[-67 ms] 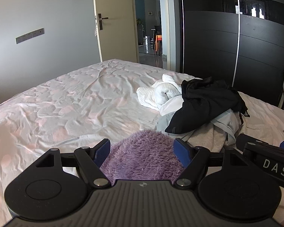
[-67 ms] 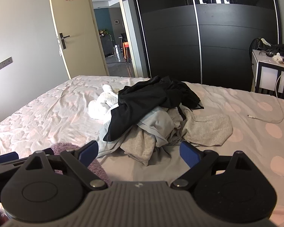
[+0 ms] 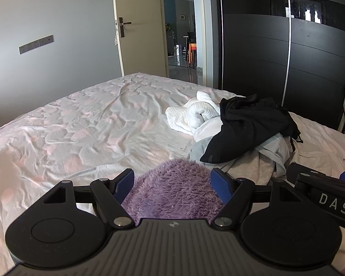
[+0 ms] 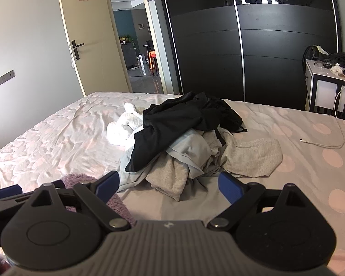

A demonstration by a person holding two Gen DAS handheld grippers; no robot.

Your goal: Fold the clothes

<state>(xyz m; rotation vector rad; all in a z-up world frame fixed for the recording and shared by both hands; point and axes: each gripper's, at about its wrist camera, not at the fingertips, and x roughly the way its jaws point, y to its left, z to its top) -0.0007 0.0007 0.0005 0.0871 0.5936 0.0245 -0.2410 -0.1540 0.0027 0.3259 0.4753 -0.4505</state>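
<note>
left gripper (image 3: 172,181) jaws apart over purple fleece (image 3: 172,191), right gripper (image 4: 170,184) too — clothes pile (image 4: 186,142) beyond

bed (image 4: 287,184) | clothes pile (image 4: 191,142) | purple fuzzy garment (image 3: 172,191) | cable (image 4: 322,143)

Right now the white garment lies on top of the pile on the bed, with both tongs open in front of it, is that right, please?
Not quite: the black garment tops the pile; the white one lies beside it on the bed, as the right wrist view shows. Both the left tongs and right tongs are open.
</note>
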